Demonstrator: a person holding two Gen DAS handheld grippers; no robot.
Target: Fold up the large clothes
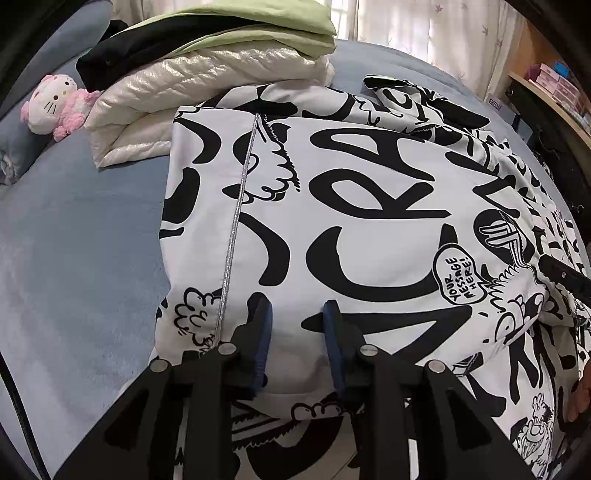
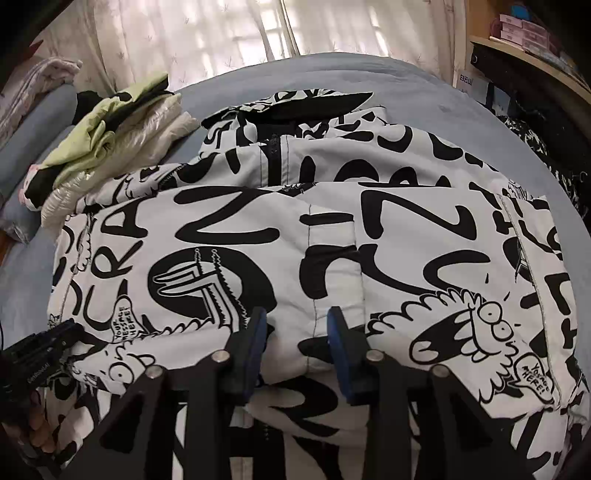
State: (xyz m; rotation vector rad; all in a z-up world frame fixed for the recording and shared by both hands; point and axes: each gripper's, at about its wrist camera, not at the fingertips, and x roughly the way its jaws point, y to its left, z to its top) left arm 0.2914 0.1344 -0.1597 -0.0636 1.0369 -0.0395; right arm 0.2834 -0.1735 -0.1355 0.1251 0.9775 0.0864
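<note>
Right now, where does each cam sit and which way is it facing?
Left wrist: on the left gripper, angled down across the black-and-white graffiti-print jacket on the blue bed; own two blue-padded fingers show, right gripper at the right edge.
Right wrist: on the right gripper, angled down over the same jacket's near edge toward the curtains; own fingers show, left gripper and a hand lower left.
Shared: jacket, bed, folded clothes pile, shelf.
</note>
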